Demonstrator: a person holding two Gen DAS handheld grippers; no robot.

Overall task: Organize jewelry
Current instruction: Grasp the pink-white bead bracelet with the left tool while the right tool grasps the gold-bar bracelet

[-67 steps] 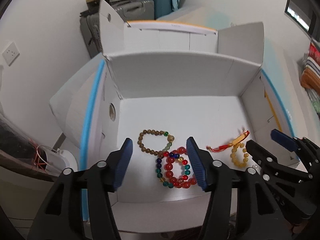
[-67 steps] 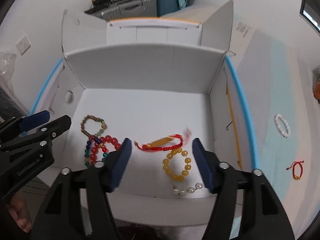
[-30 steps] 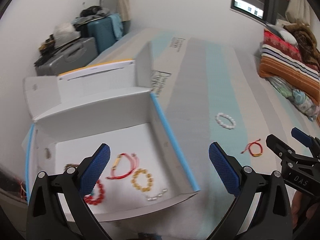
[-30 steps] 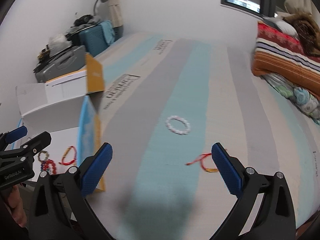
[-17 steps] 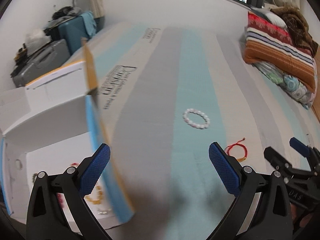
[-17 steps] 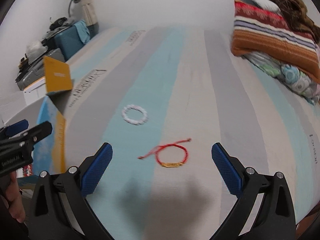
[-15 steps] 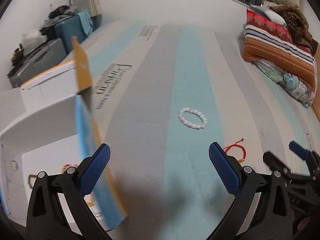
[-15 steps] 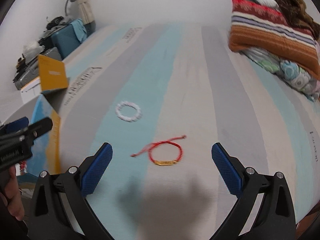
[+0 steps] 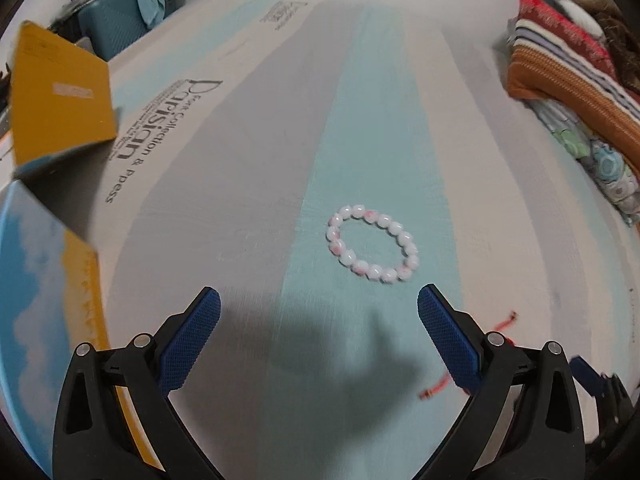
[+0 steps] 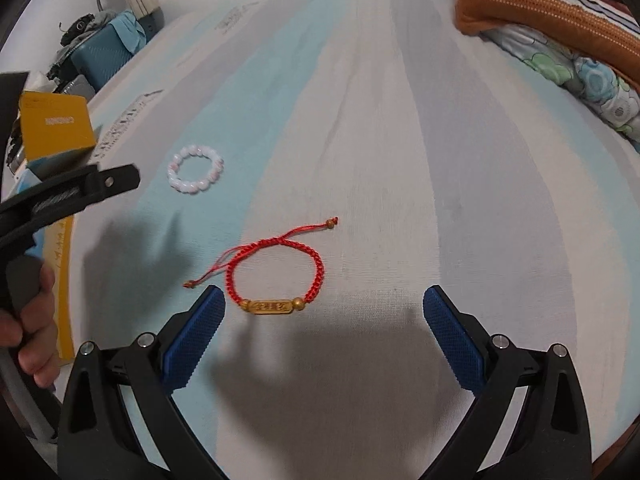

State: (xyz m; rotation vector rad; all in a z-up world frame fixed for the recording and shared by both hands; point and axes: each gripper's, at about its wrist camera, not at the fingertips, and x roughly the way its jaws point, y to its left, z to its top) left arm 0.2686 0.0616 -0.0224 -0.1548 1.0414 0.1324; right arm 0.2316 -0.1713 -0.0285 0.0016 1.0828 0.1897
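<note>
A white and pink bead bracelet (image 9: 373,249) lies flat on the striped bed cover, just ahead of my open left gripper (image 9: 319,322), slightly right of centre. The same bead bracelet (image 10: 195,174) shows at the left in the right wrist view. A red braided cord bracelet (image 10: 276,274) with a gold bar lies on the cover just ahead of my open right gripper (image 10: 323,322), nearer its left finger. A bit of the red cord (image 9: 505,322) peeks beside the left gripper's right finger. Neither gripper holds anything.
The cardboard box (image 9: 48,216) with yellow flap and blue side stands at the left edge. Folded striped bedding (image 10: 556,8) is piled at the far right. A teal suitcase (image 9: 120,20) stands beyond the bed. A hand (image 10: 28,320) holds the left gripper's handle.
Both grippers swung right, away from the box and its bracelets, and dropped closer to the bed cover. The bead bracelet and the red cord bracelet now lie right ahead of the open fingers.
</note>
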